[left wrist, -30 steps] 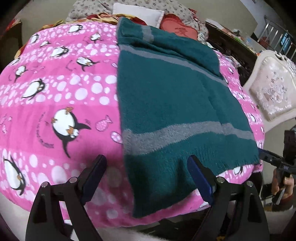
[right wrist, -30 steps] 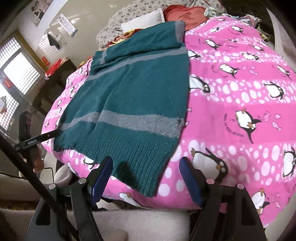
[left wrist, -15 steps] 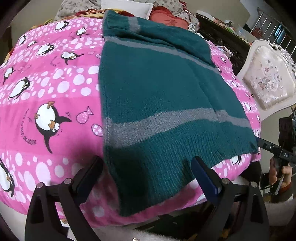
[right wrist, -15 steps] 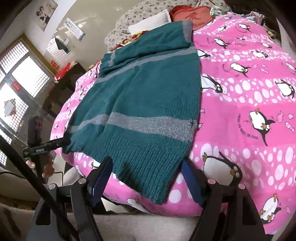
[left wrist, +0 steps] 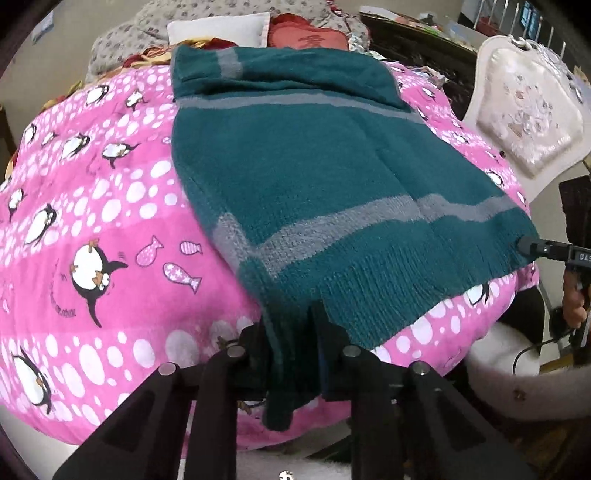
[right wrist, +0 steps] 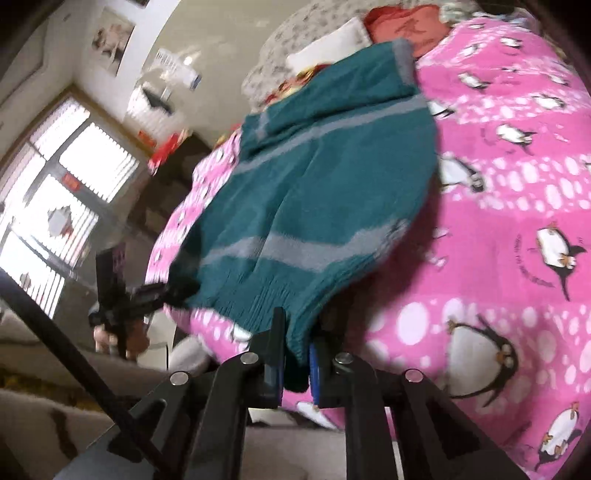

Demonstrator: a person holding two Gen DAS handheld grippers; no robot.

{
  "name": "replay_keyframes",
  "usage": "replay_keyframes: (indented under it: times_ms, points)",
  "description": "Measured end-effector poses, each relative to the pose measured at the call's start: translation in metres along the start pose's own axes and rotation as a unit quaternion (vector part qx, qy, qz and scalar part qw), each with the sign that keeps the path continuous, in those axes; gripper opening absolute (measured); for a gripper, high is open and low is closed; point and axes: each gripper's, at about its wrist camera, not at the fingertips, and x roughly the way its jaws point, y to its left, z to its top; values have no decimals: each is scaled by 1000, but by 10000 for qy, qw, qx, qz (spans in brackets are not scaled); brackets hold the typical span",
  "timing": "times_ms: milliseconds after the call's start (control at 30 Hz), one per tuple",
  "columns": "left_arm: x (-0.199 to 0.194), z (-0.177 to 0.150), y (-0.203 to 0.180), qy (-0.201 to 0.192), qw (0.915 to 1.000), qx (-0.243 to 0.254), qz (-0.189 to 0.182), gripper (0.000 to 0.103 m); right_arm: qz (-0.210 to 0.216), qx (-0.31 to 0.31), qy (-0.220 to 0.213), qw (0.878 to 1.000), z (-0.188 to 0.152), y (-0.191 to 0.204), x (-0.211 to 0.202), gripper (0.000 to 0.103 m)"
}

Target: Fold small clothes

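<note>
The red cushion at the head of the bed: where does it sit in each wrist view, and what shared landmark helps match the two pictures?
Left wrist view: red cushion at top centre, beyond the teal sweater's far end, right of the white pillow.
Right wrist view: red cushion at top, right of centre, blurred.
Shared landmark: the white pillow beside it.

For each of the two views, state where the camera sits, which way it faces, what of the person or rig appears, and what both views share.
Left wrist: on the left gripper, facing along the teal knitted sweater with grey stripes; jaws closing on its hem; the other gripper's tip at right.
Right wrist: on the right gripper, facing up the pink penguin blanket; jaws closing on the hem.
Shared: sweater, blanket, each other's gripper.
</note>
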Motion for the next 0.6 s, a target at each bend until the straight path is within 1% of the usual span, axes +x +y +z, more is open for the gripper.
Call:
replay_keyframes:
  times_ms: [67, 133, 200, 233, 267, 300, 333, 367, 400, 433, 467, 533, 600]
  points:
    - [2, 0, 6, 43, 9999, -101, -110, 17, 42, 176, 121, 9998, -4, -5, 6, 33]
    - [3, -1, 10, 83, 9996, -195, -207, 18, 68, 252, 67, 9996, -7, -9, 7, 33]
    - [5, -1, 13, 137, 9986, -356, -354, 26, 139, 387, -87, 9991, -5, -13, 4, 33]
    - [5, -2, 14, 141, 9982, -405, -416, 28, 164, 452, -163, 9987, -4, -15, 2, 33]
    - [5, -2, 14, 151, 9977, -452, -482, 31, 180, 498, -206, 9984, -3, -18, 1, 31]
    - [5, -1, 14, 151, 9975, -471, -506, 32, 190, 547, -219, 9981, -2, -23, 0, 28]
    - [5, -2, 14, 144, 9976, -460, -493, 32, 123, 543, -228, 9982, -2, -23, -1, 17]
    - [5, -3, 13, 139, 9979, -418, -467, 32, 39, 507, -243, 9984, 0, -24, -3, 9]
    - [4, -2, 11, 120, 9984, -360, -414, 23, 49, 449, -284, 9986, 1, -22, -5, 9]
    - [3, -2, 10, 97, 9988, -309, -359, 17, 171, 387, -355, 9985, 3, -17, -9, 9]
    - [1, 0, 9, 80, 9990, -264, -348, 14, 263, 321, -408, 9983, 5, -13, -13, 9]
    - [-6, 7, 11, 83, 9983, -263, -507, 11, 444, 73, -583, 9973, 17, 0, -24, 9]
    - [-19, 19, 16, -18, 9964, -275, -807, 10, 629, -81, -724, 9954, 32, 8, -31, 9]
